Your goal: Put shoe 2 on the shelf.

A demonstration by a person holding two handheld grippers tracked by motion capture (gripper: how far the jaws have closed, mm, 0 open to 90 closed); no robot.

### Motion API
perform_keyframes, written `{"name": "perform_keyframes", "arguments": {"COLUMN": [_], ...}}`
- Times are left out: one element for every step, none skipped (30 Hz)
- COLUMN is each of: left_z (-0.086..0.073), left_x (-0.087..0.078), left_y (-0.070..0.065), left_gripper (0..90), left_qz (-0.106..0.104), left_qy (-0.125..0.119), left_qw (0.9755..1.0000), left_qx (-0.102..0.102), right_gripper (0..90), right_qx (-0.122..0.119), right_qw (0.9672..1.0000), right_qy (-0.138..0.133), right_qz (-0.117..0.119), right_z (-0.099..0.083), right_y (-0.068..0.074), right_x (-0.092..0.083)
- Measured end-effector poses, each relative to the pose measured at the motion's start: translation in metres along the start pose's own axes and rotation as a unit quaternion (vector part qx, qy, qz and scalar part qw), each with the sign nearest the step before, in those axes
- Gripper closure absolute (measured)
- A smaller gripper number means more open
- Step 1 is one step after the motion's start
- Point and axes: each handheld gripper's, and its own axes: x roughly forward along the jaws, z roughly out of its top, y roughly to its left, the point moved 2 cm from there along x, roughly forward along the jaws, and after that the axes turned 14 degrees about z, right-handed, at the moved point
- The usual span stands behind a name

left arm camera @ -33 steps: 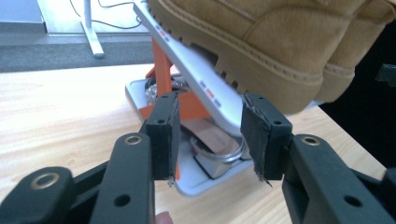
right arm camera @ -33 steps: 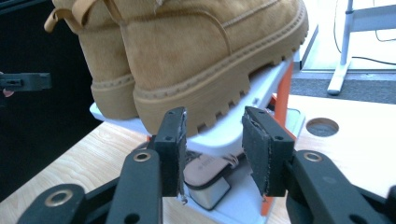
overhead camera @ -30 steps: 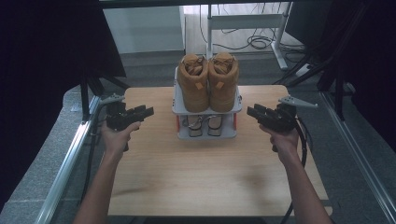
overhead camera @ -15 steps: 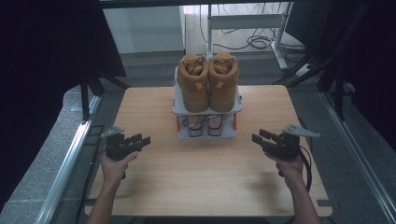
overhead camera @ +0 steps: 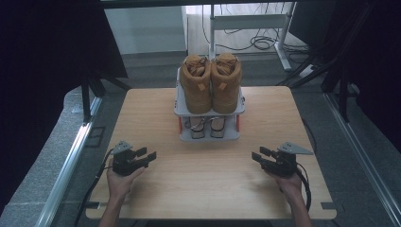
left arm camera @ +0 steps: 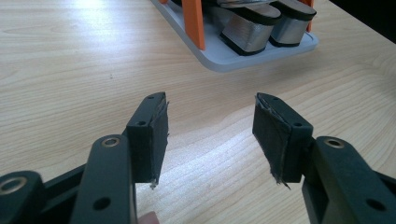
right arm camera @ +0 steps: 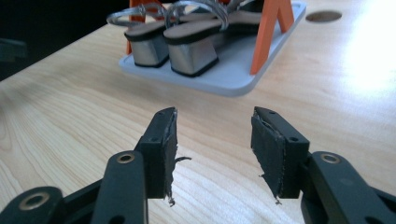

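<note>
**Two hand-held grippers resting low at the near corners of a counter, a shoe rack between and beyond them**

A person is holding a gripper in each hand over a pale wooden counter. The left gripper is sitting near the counter's near left edge, and the right gripper near its near right edge, well apart from each other. Both are pointing inward toward the middle. Each has its jaws standing apart with nothing between them, only bare wood grain showing in the gap; both pairs of jaws have just been opening.

A small two-tier shoe rack, grey with orange posts, is standing at the far middle of the counter, apart from both grippers. A pair of tan boots is sitting side by side on its upper shelf, heels facing the person. A pair of heeled sandals with silvery block heels is resting on the lower shelf, heels outward, seen close in both gripper views.
</note>
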Motion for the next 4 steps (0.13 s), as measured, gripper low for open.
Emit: {"name": "perform_keyframes", "arguments": {"left_z": [0.0001, 0.0001, -0.0001, -0.0004], "left_x": [-0.0003, -0.0006, -0.0008, -0.0008], "left_y": [0.0008, 0.0013, 0.0015, 0.0013], "left_gripper": [44.3, 43.8, 43.2, 42.8], "left_qz": [0.002, 0.004, 0.005, 0.005], "left_qy": [0.000, -0.001, -0.001, -0.001], "left_qw": [1.0000, 1.0000, 1.0000, 1.0000], "left_qx": [0.001, 0.001, 0.001, -0.001], "right_gripper": [49.4, 48.7, 48.0, 47.2], "right_qx": [0.003, 0.008, 0.010, 0.009], "right_qw": [1.0000, 0.9999, 0.9999, 0.9999], "right_qy": [-0.007, -0.011, -0.014, -0.014], "right_qz": [0.002, 0.004, 0.004, 0.004], "right_z": [0.0004, 0.0004, -0.0002, -0.0010], "right_y": [0.0003, 0.0003, 0.0003, -0.0001], "right_x": [-0.0014, -0.0028, -0.0038, -0.0047]}}
